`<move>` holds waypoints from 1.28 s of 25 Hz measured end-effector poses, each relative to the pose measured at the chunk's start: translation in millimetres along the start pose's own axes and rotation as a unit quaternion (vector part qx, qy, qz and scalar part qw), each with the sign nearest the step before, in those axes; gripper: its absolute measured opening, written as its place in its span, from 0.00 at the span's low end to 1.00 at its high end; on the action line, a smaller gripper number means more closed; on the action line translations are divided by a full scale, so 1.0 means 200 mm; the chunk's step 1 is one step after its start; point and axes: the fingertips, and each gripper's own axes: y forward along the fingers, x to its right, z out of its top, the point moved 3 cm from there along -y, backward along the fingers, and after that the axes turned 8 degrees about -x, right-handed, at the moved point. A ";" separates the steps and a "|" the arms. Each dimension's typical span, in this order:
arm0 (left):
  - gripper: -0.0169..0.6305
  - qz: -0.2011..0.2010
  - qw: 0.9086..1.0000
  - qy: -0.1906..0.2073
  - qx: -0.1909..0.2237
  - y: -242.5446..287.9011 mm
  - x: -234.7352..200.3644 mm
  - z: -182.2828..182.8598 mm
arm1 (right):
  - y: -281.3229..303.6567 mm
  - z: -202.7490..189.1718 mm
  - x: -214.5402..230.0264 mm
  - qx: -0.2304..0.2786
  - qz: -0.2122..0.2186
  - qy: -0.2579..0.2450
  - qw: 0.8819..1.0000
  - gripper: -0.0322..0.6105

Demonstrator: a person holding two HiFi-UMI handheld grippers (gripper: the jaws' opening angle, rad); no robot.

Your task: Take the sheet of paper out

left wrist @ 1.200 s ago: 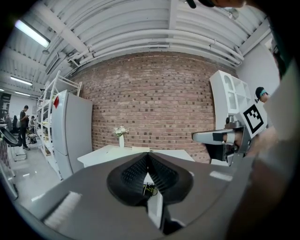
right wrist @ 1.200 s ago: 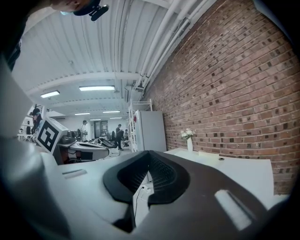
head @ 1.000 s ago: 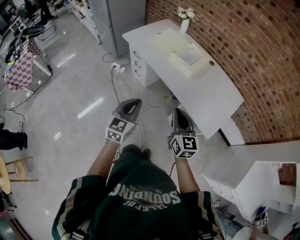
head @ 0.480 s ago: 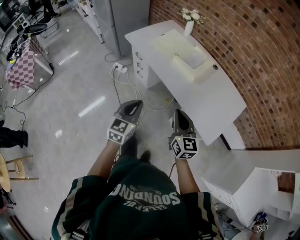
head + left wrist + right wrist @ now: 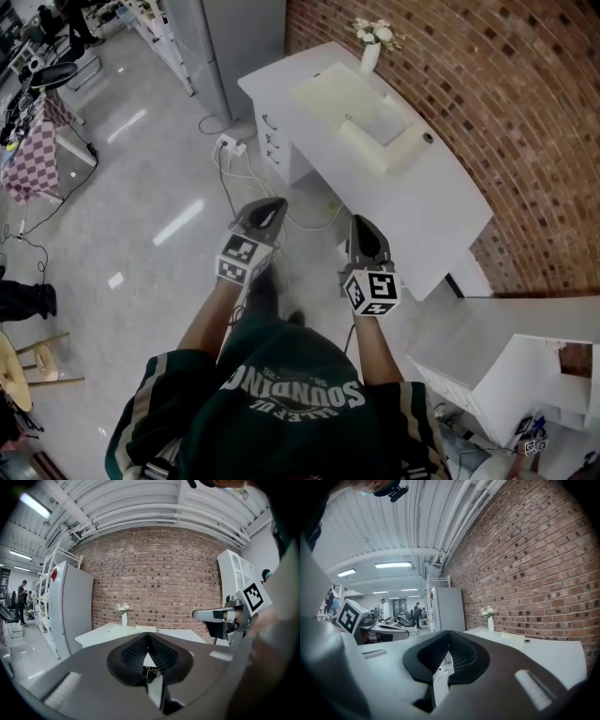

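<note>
Both advanced toward white desk [image 5: 441, 202], left hand-held gripper [image 5: 271, 203] jaws together, empty, right hand-held gripper [image 5: 362, 222] the same

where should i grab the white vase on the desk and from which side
The vase: clamp its slim body below the flowers, claw level, coming from the open floor side; it stands upright at the desk end, brick wall close behind.
</note>
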 end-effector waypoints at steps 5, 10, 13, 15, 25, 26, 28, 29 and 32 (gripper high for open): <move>0.04 -0.014 1.000 0.003 -0.006 0.14 -0.22 0.05 | 0.24 0.07 0.03 0.000 -0.014 0.004 1.000 0.04; 0.04 -0.035 0.999 0.009 -0.006 0.27 -0.44 0.13 | 0.47 0.15 0.03 -0.001 -0.034 0.011 0.999 0.04; 0.04 -0.049 0.999 0.014 -0.009 0.34 -0.55 0.15 | 0.60 0.17 0.02 -0.003 -0.043 0.014 0.999 0.04; 0.04 -0.059 0.998 0.017 -0.010 0.37 -0.62 0.16 | 0.68 0.19 0.01 -0.003 -0.051 0.014 0.999 0.04; 0.04 -0.106 0.994 0.013 -0.006 0.52 -0.79 0.18 | 0.80 0.24 0.00 -0.004 -0.097 0.016 0.995 0.04; 0.04 -0.111 0.994 0.016 -0.007 0.54 -0.79 0.18 | 0.80 0.24 0.01 -0.003 -0.100 0.017 0.995 0.04; 0.04 -0.120 0.993 0.020 -0.008 0.57 -0.78 0.19 | 0.80 0.24 0.02 0.000 -0.110 0.018 0.994 0.04; 0.04 -0.124 0.992 0.023 -0.010 0.59 -0.78 0.18 | 0.79 0.24 0.04 0.002 -0.116 0.019 0.993 0.04; 0.04 -0.138 0.990 0.032 -0.011 0.66 -0.75 0.20 | 0.76 0.24 0.10 0.009 -0.139 0.025 0.990 0.04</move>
